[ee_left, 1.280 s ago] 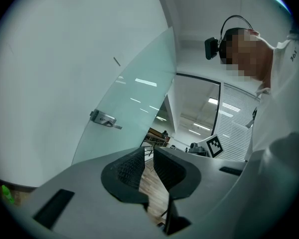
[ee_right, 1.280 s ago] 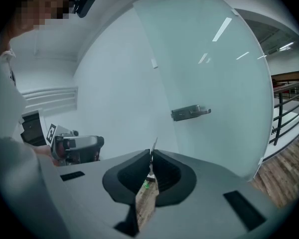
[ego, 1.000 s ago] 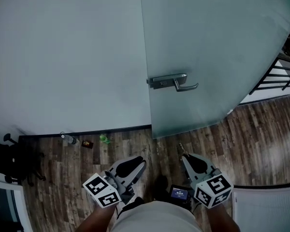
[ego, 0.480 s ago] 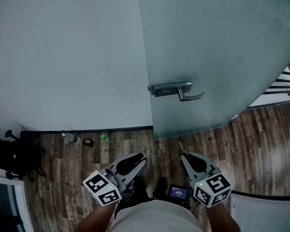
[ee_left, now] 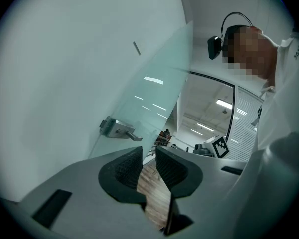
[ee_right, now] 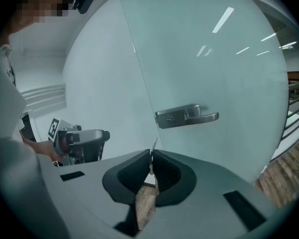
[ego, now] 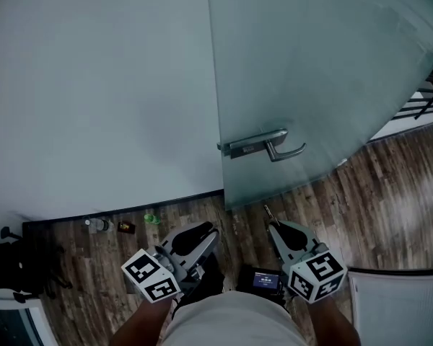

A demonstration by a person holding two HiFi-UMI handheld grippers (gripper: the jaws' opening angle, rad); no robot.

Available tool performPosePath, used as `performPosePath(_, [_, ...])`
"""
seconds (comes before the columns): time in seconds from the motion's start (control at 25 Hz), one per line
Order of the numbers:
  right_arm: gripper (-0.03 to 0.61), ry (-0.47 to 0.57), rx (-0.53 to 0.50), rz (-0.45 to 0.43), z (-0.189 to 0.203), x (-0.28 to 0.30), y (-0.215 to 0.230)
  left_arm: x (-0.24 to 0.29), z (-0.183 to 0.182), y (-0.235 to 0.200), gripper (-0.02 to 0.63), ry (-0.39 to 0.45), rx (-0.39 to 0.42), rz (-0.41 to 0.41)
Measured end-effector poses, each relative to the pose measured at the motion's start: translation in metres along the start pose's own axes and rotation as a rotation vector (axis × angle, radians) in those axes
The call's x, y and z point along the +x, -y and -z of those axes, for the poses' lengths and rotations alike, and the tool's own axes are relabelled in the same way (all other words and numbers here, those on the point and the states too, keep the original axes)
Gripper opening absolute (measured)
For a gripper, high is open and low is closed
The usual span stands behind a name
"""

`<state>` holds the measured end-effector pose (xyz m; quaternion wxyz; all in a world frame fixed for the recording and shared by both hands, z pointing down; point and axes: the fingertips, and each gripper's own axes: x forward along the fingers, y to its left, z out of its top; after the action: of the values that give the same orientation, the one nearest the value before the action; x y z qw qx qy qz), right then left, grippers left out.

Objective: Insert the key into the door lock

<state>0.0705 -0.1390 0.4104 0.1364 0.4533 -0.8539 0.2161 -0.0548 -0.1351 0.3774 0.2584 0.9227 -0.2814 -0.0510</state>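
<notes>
Now, a key [ee_right: 153, 146] is pinched in the right claw [ee_right: 152, 159], tip poking out; the lock [ee_right: 173, 117] is seen ahead, above it. Meanwhile the left claw [ee_left: 148, 158] is held narrowly parted, empty.

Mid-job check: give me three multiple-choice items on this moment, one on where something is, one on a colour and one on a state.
1. Where is the door handle relative to the key?
A. Ahead of it, apart.
B. Touching its tip.
C. Lying on the floor.

2. What colour is the handle?
A. Black.
B. Silver-grey.
C. Red.

3. What is the left claw doing?
A. Shut on the key.
B. Shut on the handle.
C. Open and empty.

Answers:
1 A, a gap shows between key tip and handle in the right gripper view.
2 B, it is bare metal.
3 C, only floor shows between its jaws, while the right claw pinches the key.
</notes>
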Motion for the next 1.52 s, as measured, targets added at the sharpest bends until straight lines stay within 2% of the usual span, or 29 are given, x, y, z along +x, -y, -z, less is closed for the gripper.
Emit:
performPosePath(0.28, [0.021, 0.03, 0.019, 0.111, -0.013, 0.016, -0.006, -0.003, -0.017, -0.029, 0.078, -0.045, 0.024, 0.091])
performPosePath(0.44, [0.021, 0.031, 0.017, 0.137, -0.018, 0.017, -0.007, 0.001, -0.021, -0.036, 0.078, -0.055, 0.022, 0.115])
performPosePath(1.04, [0.021, 0.022, -0.022, 0.067, -0.032, 0.03, 0.004, 0.026, -0.026, -0.041, 0.078, -0.047, 0.027, 0.068])
performPosePath(1.52, [0.021, 0.049, -0.117, 0.052, -0.063, 0.044, 0.011, 0.049, -0.049, -0.059, 0.078, -0.046, 0.119, 0.021])
